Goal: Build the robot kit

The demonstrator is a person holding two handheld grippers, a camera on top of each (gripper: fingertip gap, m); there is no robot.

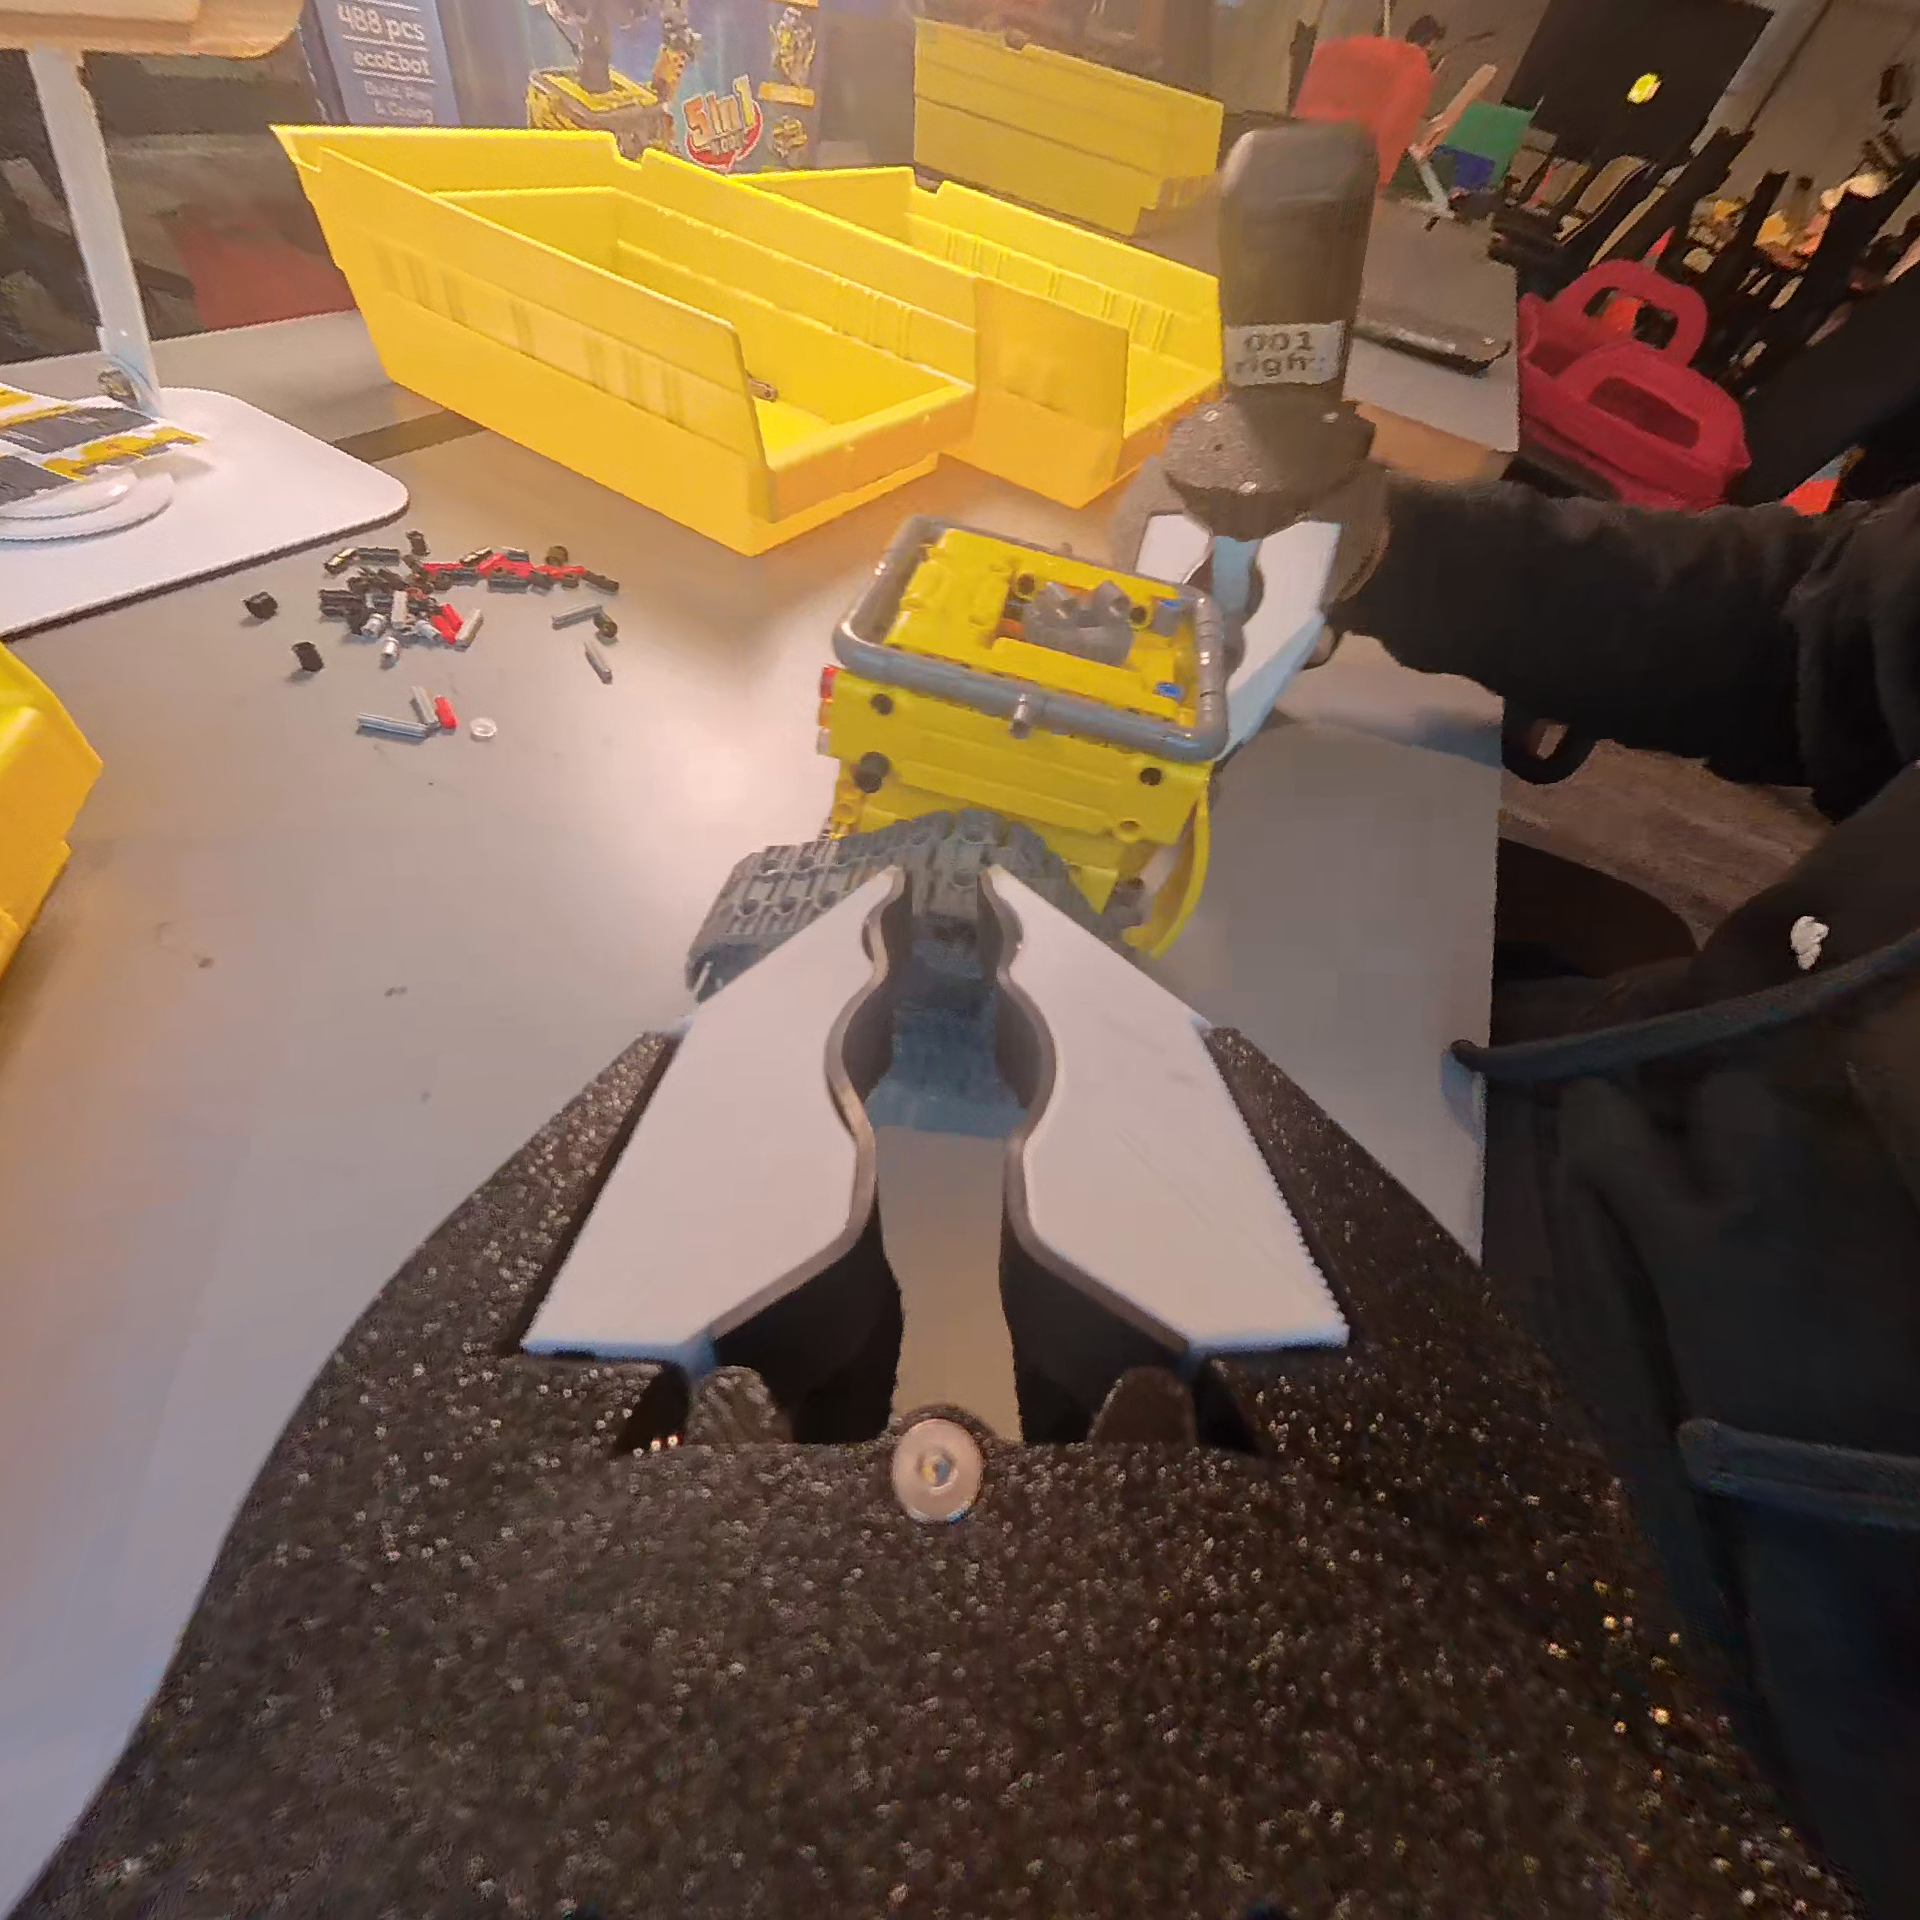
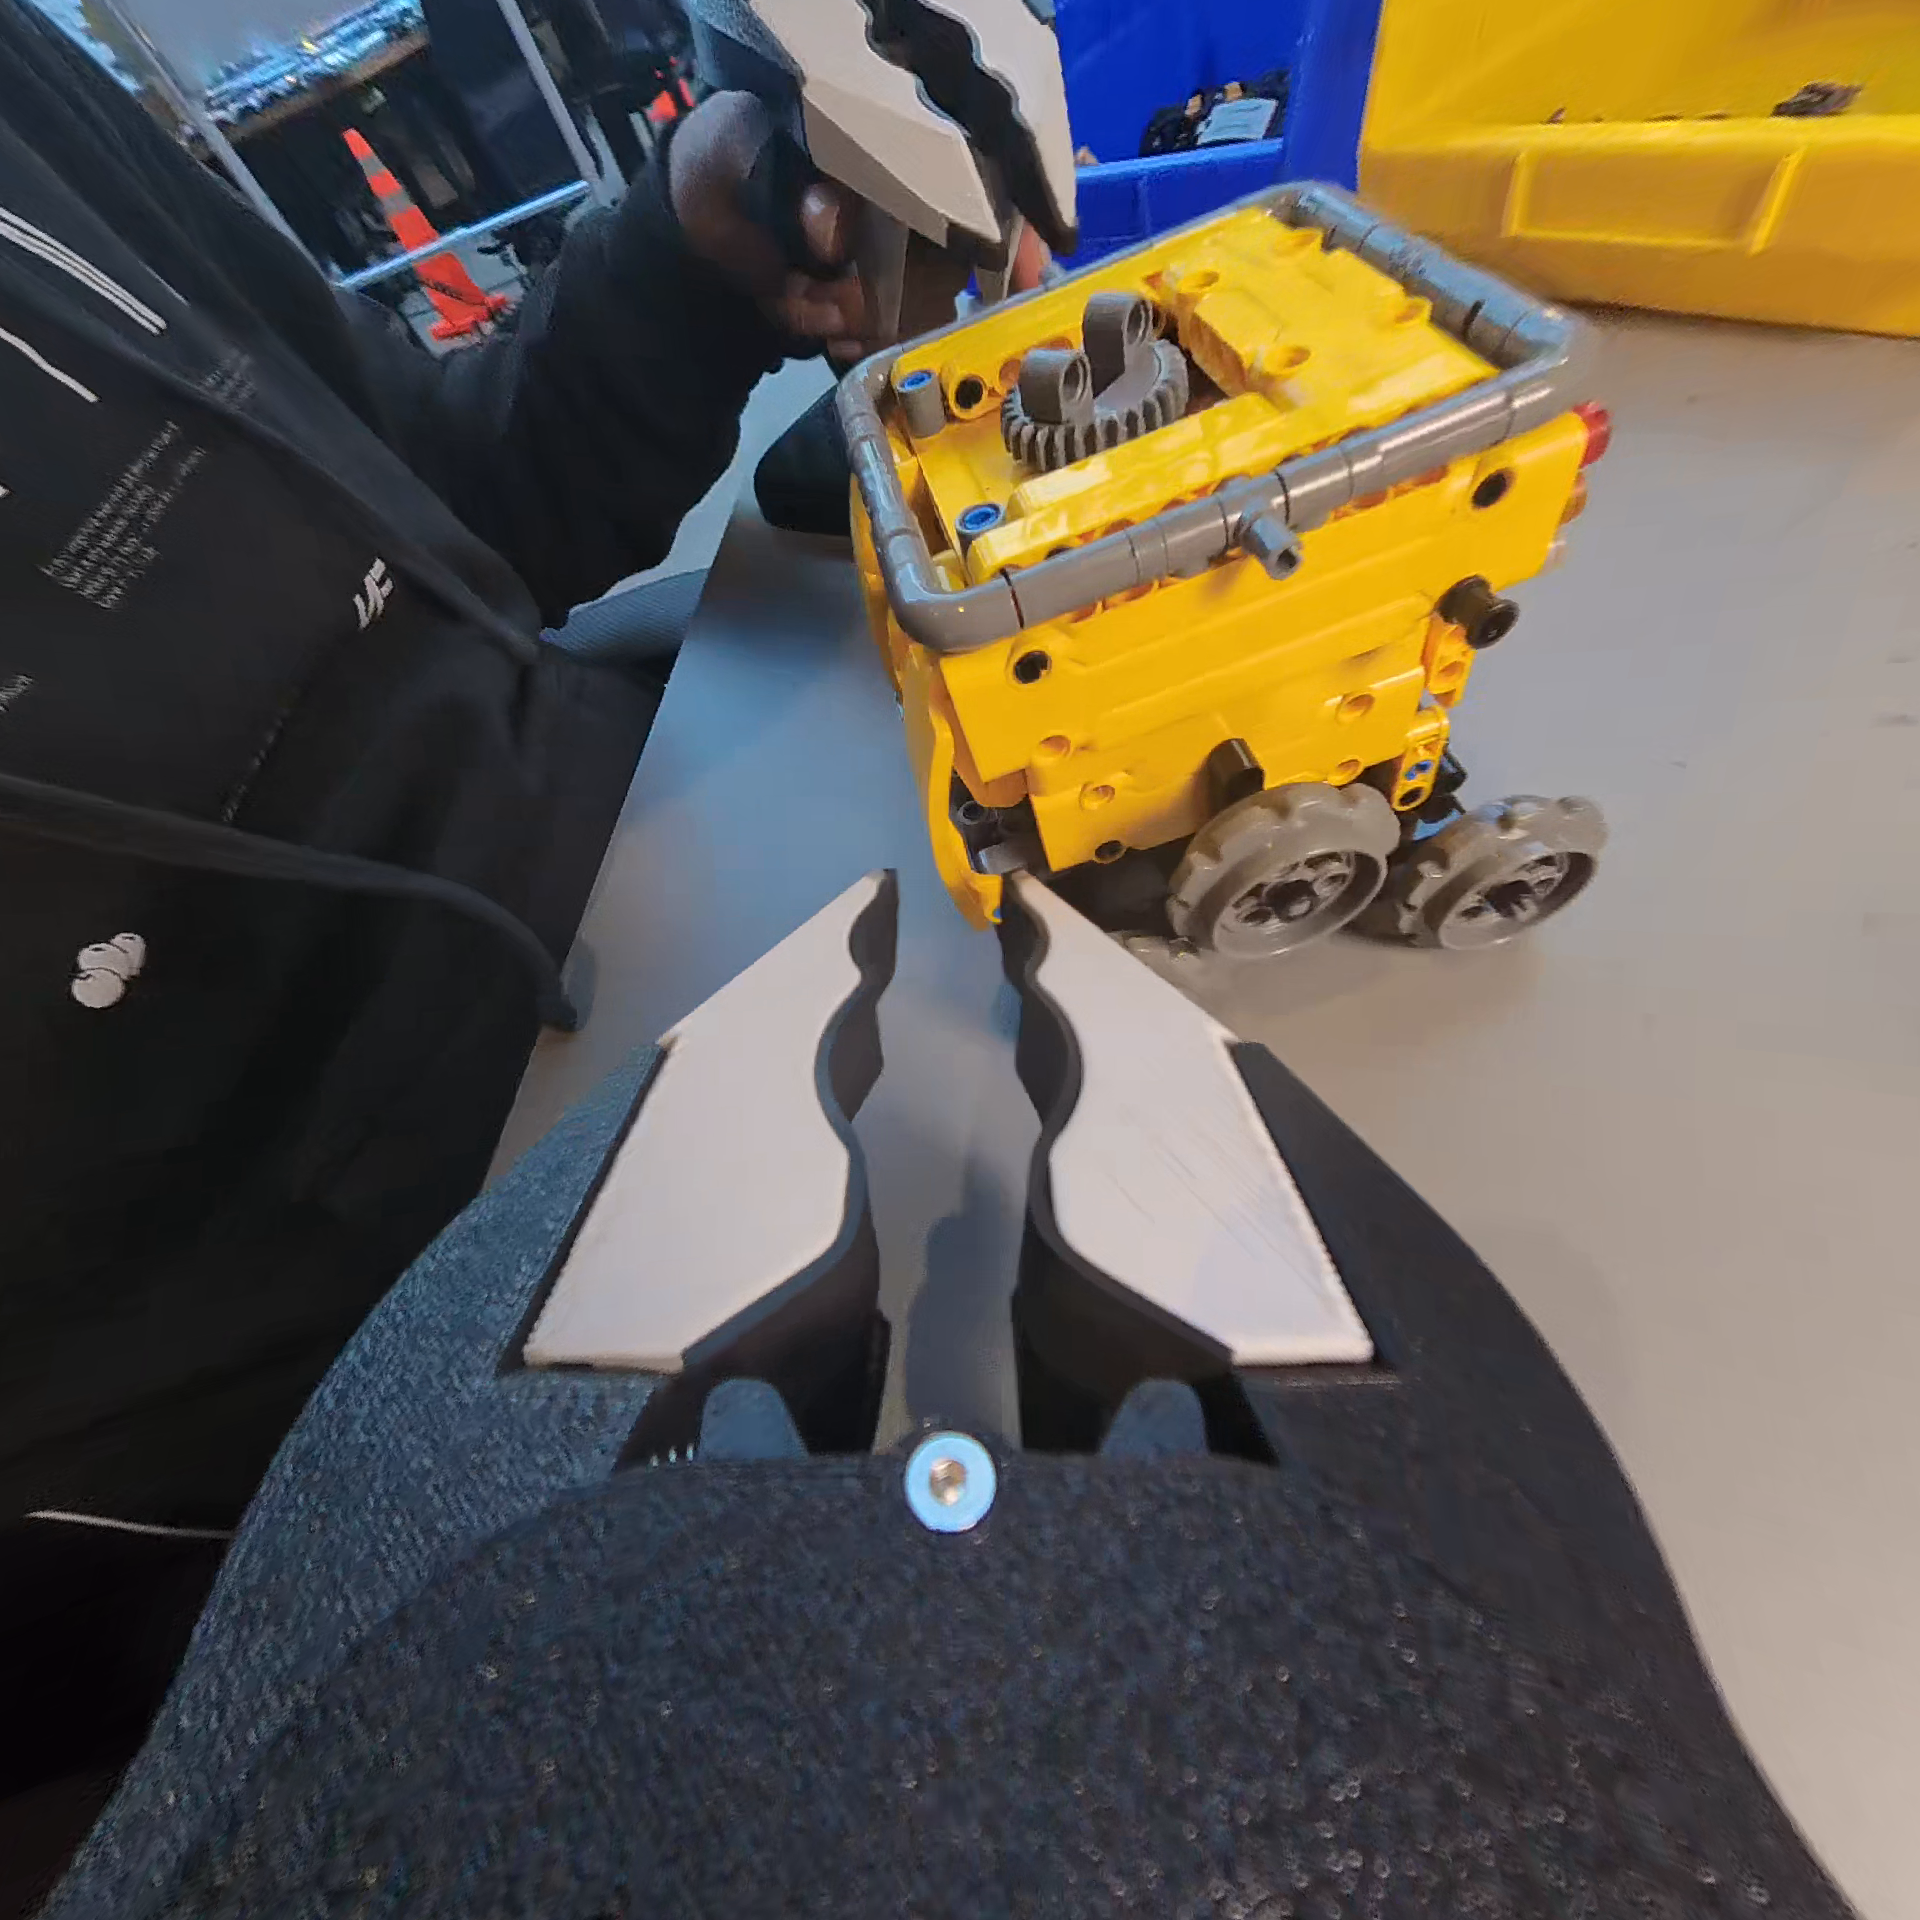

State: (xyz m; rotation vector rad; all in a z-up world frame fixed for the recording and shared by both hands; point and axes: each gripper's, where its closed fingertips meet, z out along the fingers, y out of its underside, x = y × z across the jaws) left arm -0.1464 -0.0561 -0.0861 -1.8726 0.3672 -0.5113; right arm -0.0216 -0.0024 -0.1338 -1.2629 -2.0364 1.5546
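Note:
A yellow brick-built vehicle [image 1: 1018, 727] with a grey rail around its top stands on the grey table [image 1: 416, 987]. My left gripper [image 1: 945, 883] is shut on the dark grey track [image 1: 821, 883] on the vehicle's near side. The track sags to the left. In the right wrist view the vehicle [image 2: 1195, 644] shows a grey gear [image 2: 1091, 405] on top and two bare grey wheels [image 2: 1288, 883]. My right gripper [image 2: 948, 888] is slightly open, its right fingertip against the yellow curved panel [image 2: 951, 831]. The left gripper [image 2: 1023, 234] hangs over the vehicle's far side.
Several yellow bins [image 1: 623, 343] stand at the back. A toy box [image 1: 623, 73] is behind them. Loose small parts [image 1: 436, 613] lie at the left, near a white lamp base [image 1: 208, 488]. A person in black [image 1: 1714, 1143] is at the table's right edge. A blue bin [image 2: 1174, 135] is beyond. The tips of one gripper are about 15 centimetres away from the tips of the other. From the right gripper's tips to the grey gear [image 2: 1091, 405] is close to 8 centimetres. Look for it in the left wrist view [image 1: 1092, 607] too.

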